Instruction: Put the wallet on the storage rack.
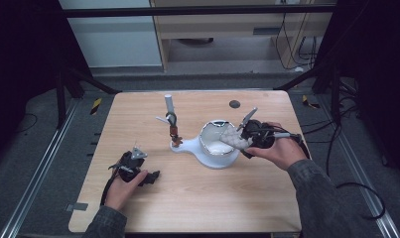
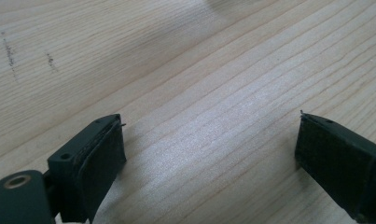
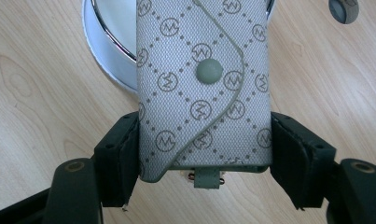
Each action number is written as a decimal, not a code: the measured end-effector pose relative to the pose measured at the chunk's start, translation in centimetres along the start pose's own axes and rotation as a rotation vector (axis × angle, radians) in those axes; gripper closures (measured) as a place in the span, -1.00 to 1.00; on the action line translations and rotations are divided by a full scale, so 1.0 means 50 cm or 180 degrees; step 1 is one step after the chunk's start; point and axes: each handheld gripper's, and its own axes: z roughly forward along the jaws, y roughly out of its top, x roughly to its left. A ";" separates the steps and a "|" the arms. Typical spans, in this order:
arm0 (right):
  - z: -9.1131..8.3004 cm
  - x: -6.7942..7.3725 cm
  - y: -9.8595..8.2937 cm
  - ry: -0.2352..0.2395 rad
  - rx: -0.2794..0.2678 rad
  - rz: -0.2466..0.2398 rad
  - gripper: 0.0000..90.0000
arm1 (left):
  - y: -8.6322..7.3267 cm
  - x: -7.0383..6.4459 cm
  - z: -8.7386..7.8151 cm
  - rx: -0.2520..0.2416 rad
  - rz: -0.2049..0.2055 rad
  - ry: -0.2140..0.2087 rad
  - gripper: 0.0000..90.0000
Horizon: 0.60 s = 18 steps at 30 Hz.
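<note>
Holding the little grey pouch [image 3: 204, 88] tight by its two long sides, the right gripper [image 3: 204, 154] has the white dish [image 3: 112, 56] just ahead — the pouch's far end already pokes over the rim. The left gripper [image 2: 209, 154] (jaws wide apart, nothing inside) rests far off on bare table [image 2: 185, 70].

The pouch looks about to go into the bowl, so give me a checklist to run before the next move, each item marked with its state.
1. Right gripper clamped on both sides of the patterned snap pouch: ok.
2. Pouch flap snapped shut: ok.
3. Pouch over the rim of the white bowl: ok in the high view.
4. Bowl free of other contents: cannot tell.
5. Left gripper open, holding nothing, resting on the wooden table away from the bowl: ok.
6. Stand post beside the bowl clear of the pouch: ok.
</note>
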 end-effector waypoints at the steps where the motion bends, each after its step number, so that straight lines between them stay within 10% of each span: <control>1: 0.000 0.000 0.001 -0.0006 0.0001 -0.0010 -0.31 | 0.000 0.000 0.000 0.0000 0.0000 0.0001 -0.83; 18: 0.010 0.021 0.026 -0.0130 0.0023 -0.0288 -0.31 | 0.000 0.000 0.000 0.0003 0.0003 -0.0003 -0.83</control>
